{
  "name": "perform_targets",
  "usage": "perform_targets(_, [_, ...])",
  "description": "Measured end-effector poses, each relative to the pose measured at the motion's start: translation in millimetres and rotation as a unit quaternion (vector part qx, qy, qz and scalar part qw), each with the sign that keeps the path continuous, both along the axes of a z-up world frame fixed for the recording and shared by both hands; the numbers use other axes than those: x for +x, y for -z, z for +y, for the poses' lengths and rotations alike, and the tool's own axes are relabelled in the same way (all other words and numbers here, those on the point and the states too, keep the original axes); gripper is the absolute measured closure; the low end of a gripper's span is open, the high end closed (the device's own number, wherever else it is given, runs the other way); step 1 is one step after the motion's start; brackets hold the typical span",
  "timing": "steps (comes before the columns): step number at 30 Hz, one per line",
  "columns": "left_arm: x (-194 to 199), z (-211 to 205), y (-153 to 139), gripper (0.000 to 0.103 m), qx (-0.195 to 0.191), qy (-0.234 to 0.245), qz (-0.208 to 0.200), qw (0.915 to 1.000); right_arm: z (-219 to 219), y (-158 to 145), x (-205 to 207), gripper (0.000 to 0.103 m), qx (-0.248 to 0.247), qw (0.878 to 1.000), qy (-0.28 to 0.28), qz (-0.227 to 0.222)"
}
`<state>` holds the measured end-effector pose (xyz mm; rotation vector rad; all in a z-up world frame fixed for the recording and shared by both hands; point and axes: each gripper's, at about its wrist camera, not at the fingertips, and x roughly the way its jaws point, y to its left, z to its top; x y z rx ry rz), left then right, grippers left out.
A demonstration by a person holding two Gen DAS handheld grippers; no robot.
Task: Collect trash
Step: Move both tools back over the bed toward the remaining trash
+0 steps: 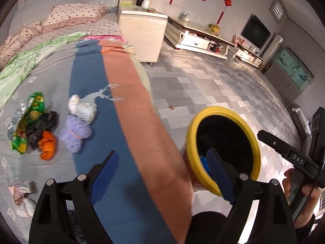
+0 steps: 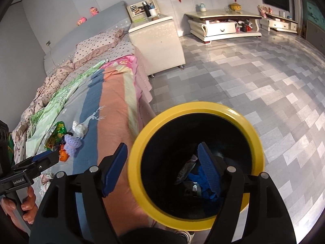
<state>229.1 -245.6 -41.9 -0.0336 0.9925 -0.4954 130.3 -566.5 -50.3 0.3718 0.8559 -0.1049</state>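
We see the round yellow-rimmed black bin (image 2: 196, 162) on the floor under our right hand-held gripper (image 2: 162, 168), beside the striped quilted bed (image 2: 113, 105). Left of our left hand-held gripper (image 1: 162, 174), crumpled wrappers and peel (image 1: 34, 126) lie on the bed.

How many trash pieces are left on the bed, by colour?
Green wrapper: 1
Black bag: 1
Orange peel: 1
White wad: 1
Purple knit piece: 1
Pale crumpled scraps, near edge: 1 cluster
Total: 6
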Motion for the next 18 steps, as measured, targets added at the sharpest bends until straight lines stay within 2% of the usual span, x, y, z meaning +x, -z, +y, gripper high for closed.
perform_targets(10, [4,100,-3,0.019,0.023,-0.061,-0.014,0.9978,69,-14,20,0.034,-0.009,0.998,-0.061,-0.008])
perform_targets(18, [8,171,0,0.019,0.061,-0.075,-0.018,0.9951,128,-18,47,0.034,-0.003,0.994,-0.111,-0.002])
